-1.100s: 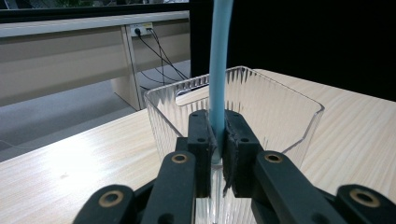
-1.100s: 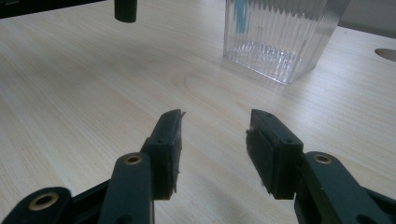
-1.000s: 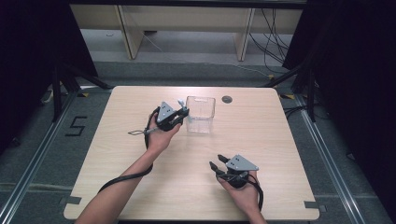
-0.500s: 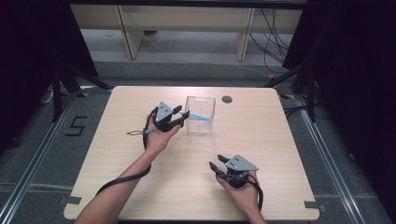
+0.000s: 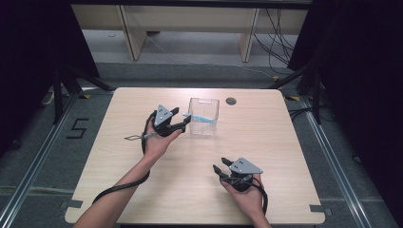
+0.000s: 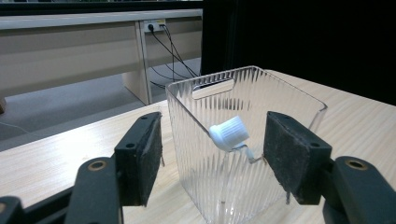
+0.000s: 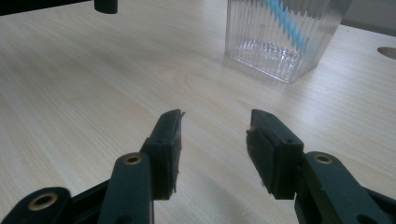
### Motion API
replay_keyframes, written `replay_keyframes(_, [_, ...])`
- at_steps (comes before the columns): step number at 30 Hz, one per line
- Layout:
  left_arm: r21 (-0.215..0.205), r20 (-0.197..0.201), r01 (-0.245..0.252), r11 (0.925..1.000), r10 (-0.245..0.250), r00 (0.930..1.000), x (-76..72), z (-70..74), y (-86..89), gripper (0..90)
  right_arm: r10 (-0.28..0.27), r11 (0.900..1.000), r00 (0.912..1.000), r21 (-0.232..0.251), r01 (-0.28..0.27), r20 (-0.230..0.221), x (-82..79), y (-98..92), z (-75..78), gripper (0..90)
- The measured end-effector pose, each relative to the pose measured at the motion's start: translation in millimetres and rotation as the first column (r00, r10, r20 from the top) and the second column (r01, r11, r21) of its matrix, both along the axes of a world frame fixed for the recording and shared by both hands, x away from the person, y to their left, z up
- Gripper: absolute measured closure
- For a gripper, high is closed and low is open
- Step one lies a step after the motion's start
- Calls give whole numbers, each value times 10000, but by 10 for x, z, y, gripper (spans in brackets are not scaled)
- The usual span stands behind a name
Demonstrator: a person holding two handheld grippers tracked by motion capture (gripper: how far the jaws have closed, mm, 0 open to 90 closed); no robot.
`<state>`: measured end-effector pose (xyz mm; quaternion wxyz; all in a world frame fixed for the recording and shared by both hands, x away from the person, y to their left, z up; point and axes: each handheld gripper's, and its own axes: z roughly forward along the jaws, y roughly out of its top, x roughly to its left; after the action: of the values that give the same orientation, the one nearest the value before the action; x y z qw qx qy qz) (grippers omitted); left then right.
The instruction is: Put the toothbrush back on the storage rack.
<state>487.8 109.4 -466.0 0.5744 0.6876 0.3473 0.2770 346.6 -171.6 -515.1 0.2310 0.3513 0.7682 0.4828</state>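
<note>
- Fingers first: my left gripper is standing with its jaws wide apart, having just been opening; nothing is pressed between the pads, though a corner of the clear ribbed bin is sitting in the gap between them.
- My right gripper is resting low on the table, nearer to me and well apart from the bin; its jaws are gaping too, with bare wood between them.
- Beyond my left fingertips the tube is lying inside the bin, leaning aslant against the wall; its white cap is pointing up toward my left gripper, its long axis running away and down from that cap.
- I am judging the left hand far the nearer one, so any pull-back should go straight away from the bin's corner.
- The left gripper view is showing the white cap; the right gripper view is giving the tube's blue body through the ribs; the high view is showing a dark round hole past the bin.
</note>
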Motion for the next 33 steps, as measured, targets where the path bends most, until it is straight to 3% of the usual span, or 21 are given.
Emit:
replay_keyframes(2, [-24,-45,49,10000,-49,10000,-30,18,7,352,179,9998,9993,-103,-175,329,31,-15,-8,545])
replay_keyframes(6, [-22,-19,98,9999,-98,10000,-95,53,29,339,-19,10000,10000,-3,19,70,3,-10,3,545])
replay_keyframes(9, [36,-55,166,9999,-166,9998,-174,73,73,334,5,10000,9996,-40,-4,283,16,-18,3,545])
replay_keyframes(15, [26,-84,163,9999,-163,9998,-323,79,187,320,90,9998,9998,-151,-87,200,12,-16,7,544])
replay_keyframes(27, [159,-234,109,9998,-105,9997,-591,-2,464,315,129,9998,9996,-127,-126,260,18,-17,14,542])
replay_keyframes(29, [134,-309,85,9999,-81,9995,-636,-29,511,315,165,9998,9999,-60,-165,39,11,-13,16,542])
replay_keyframes(33, [99,-435,57,9999,-52,9990,-714,-87,596,314,114,9999,9996,-112,-111,274,23,-10,13,541])
